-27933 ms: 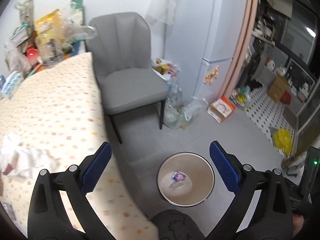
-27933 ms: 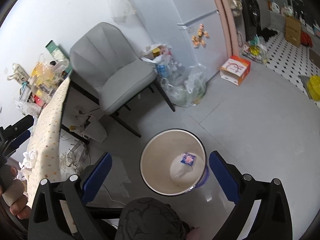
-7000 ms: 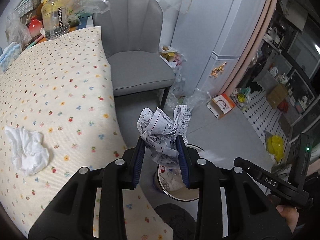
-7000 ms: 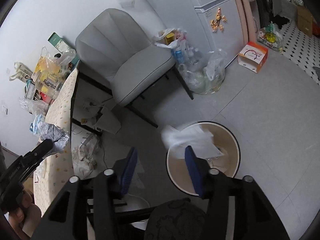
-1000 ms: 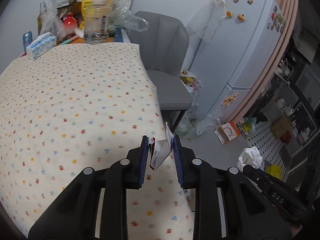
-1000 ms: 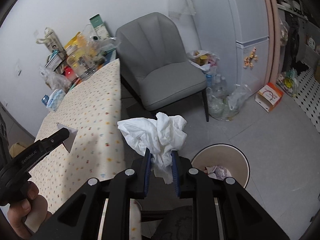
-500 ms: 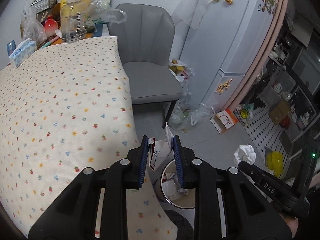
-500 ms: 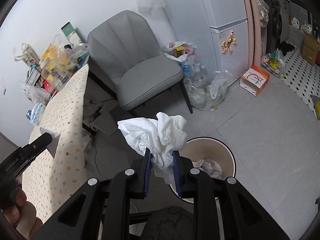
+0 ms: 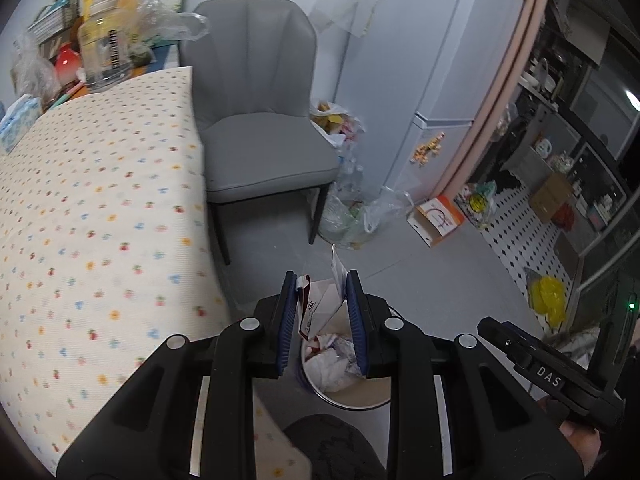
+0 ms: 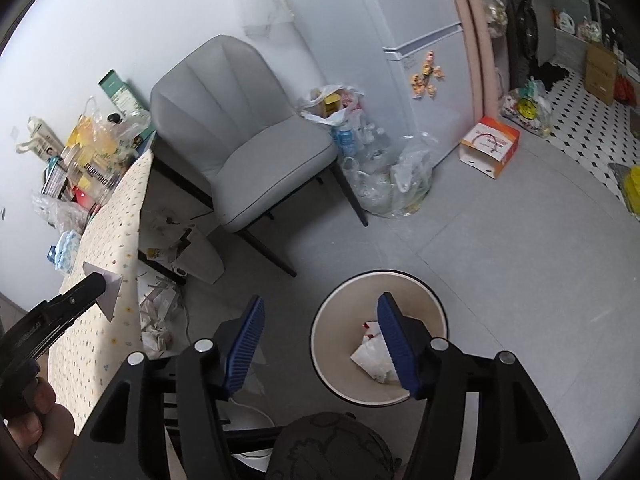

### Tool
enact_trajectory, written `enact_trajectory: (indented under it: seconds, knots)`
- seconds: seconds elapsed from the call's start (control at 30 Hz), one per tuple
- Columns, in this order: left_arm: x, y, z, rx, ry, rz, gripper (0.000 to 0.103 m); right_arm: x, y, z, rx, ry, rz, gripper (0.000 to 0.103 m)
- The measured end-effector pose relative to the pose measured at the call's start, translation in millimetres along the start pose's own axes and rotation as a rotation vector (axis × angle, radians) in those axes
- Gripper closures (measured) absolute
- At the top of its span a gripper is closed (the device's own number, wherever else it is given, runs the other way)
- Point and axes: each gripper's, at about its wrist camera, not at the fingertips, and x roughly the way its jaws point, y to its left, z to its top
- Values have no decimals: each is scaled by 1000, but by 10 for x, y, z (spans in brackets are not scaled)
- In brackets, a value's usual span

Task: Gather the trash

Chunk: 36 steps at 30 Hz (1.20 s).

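My left gripper (image 9: 320,280) is shut on a white paper wrapper (image 9: 320,308) with red print, held just above the round cream trash bin (image 9: 360,396) on the floor. Crumpled white paper (image 9: 328,368) lies in the bin. In the right wrist view my right gripper (image 10: 320,304) hangs over the bin (image 10: 400,274); its jaws are opening and nothing is between them. White crumpled trash (image 10: 372,354) rests on the bin's bottom. The left gripper (image 10: 92,284) with its wrapper (image 10: 110,290) shows at the left, over the table's edge.
A table with a dotted cloth (image 9: 100,200) stands left of the bin, and a grey chair (image 9: 256,144) behind it. Plastic bags of bottles (image 10: 384,184) and an orange box (image 10: 490,146) sit by the fridge (image 9: 420,60). Paper litter (image 10: 160,320) lies under the table.
The right gripper's jaws have spread and the white tissue has left them. Both grippers have moved off the table side to above the bin. The left still grips the wrapper.
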Motion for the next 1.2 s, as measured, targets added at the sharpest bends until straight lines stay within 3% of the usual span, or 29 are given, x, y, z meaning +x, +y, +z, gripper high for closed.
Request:
enact_trajectory:
  seconds: [0.17, 0.4, 0.5, 0.57, 0.67, 0.73, 1.0, 1.2]
  knots:
    - [114, -256, -13, 36, 30, -38, 77, -183, -191, 0, 36, -44, -34, 30]
    - [279, -585, -6, 79, 69, -98, 72, -396, -428, 30, 73, -79, -53, 28]
    - [319, -702, 9, 95, 78, -130, 55, -445, -495, 27, 84, -88, -57, 28]
    - [314, -751, 14, 102, 68, -145, 31, -469, -531, 16, 92, -91, -59, 28]
    - [298, -795, 8, 112, 62, -162, 16, -487, -547, 6, 98, -93, -61, 28]
    - [293, -787, 4, 114, 63, -147, 11, -489, -550, 2, 97, -93, -58, 28]
    - [132, -559, -2, 61, 42, -125, 6, -517, -376, -21, 72, -94, -37, 26]
    - [-96, -318, 17, 25, 9, -110, 6, -629, -191, -22, 47, -114, -10, 17]
